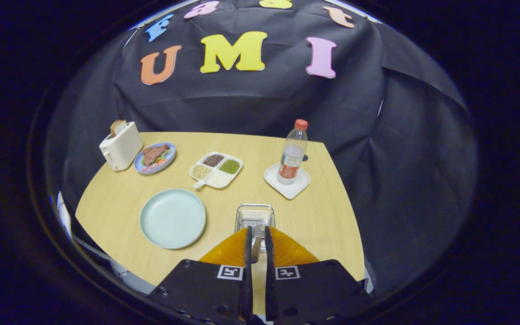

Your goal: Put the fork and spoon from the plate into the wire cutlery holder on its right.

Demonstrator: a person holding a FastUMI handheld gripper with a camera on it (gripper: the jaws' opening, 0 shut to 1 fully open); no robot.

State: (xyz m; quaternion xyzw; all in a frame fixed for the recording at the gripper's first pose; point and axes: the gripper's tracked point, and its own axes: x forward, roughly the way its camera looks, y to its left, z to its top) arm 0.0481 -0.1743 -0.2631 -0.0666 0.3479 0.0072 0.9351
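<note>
Now the wire cutlery holder (pixel 254 215) stands on the near part of the wooden table (pixel 323 216), just ahead of the gripper's fingertips and to the right of the pale green plate (pixel 173 218). Between the two fingers a slim grey metal piece (pixel 257 241) shows, its rounded end up near the fingertips and right at the holder's near rim; it looks like a piece of cutlery, though whether it is the fork or the spoon cannot be told. The gripper (pixel 256 232) is nearly closed, its fingers drawn close with only a narrow gap, and they appear to be clamped on that metal piece. The plate lies bare, with no cutlery on it, near the table's left side and apart from the holder.

Farther back, in the middle of the table, sits a white divided dish (pixel 216 169) with beans or grains in dark, green and pale heaps. To its right a clear bottle (pixel 293 153) with a red cap stands upright on a small white square tray (pixel 287 181). At the far left a white toaster (pixel 120 145) holds a slice of bread (pixel 117 127), and just beside it a blue plate (pixel 155 158) carries meat and vegetables.
</note>
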